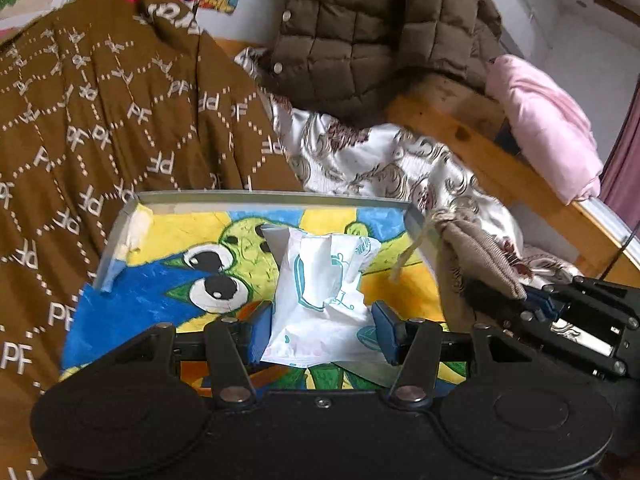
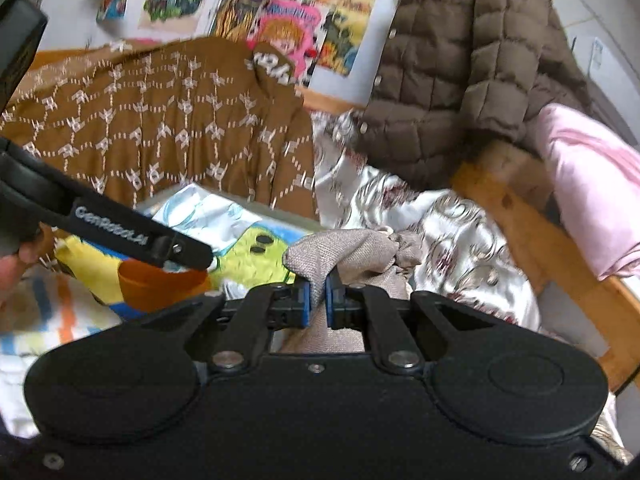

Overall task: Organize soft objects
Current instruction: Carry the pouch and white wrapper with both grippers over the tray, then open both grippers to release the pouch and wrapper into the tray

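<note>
Left wrist view: the left gripper (image 1: pixel 322 332) clamps a crumpled white plastic tissue packet (image 1: pixel 320 292) between half-spread blue pads, above a shallow grey tray with a bright cartoon lining (image 1: pixel 276 197); brown patterned quilt (image 1: pixel 100 120) far left. Right wrist view: the right gripper (image 2: pixel 318 300) is fully closed, pinching beige knitted cloth (image 2: pixel 340 252) just right of the tray; pink folded fabric (image 2: pixel 588 184) far right.

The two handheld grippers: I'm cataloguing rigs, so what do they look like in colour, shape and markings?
Both match: the left gripper and right gripper have matte black bodies with two round lobes, black linkage bars pinned by silver rivets, and blue pads on the fingers. White "GenRobot.AI" lettering shows on the left one's side in the right wrist view. No cables or sleeves show.
</note>
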The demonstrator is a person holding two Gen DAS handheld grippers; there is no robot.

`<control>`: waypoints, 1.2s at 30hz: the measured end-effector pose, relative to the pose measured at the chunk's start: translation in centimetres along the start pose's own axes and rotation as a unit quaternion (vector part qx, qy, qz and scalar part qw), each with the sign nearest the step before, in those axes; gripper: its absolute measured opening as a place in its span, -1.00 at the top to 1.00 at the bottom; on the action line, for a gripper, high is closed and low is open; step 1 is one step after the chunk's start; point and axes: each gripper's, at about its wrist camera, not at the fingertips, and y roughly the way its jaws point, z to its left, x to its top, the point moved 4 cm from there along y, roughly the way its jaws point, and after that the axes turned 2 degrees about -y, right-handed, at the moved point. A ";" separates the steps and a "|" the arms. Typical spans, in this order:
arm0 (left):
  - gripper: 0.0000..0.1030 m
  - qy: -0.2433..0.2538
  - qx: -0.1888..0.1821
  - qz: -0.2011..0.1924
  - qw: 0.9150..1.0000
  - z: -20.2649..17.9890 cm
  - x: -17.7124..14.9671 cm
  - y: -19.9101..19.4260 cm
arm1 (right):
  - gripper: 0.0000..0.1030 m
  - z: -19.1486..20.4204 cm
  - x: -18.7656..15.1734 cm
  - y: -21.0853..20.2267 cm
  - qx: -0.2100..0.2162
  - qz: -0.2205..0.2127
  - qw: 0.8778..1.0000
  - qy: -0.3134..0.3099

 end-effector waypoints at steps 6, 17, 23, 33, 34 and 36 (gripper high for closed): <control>-0.07 0.004 0.003 0.015 1.000 -0.3 -0.8 1.4 | 0.94 -0.1 -1.8 2.8 0.015 0.029 0.999 0.009; -0.09 0.024 0.015 0.033 0.999 -1.1 -1.3 2.7 | 0.91 0.2 -5.1 6.6 0.025 0.082 0.995 0.044; -0.16 0.021 0.016 0.041 0.999 -1.0 -1.4 2.4 | 0.67 0.3 -5.7 7.0 0.029 0.088 0.994 0.058; -0.40 0.031 0.023 0.039 0.999 -1.6 -1.2 1.3 | 0.19 -0.5 -5.5 4.2 0.027 0.081 0.994 0.064; -0.43 0.031 0.023 0.038 0.999 -1.6 -1.1 1.1 | 0.15 -0.6 -5.4 3.9 0.026 0.079 0.994 0.064; -0.44 0.034 0.027 0.035 0.998 -1.7 -0.9 0.6 | 0.09 -0.9 -5.3 3.2 0.025 0.076 0.995 0.067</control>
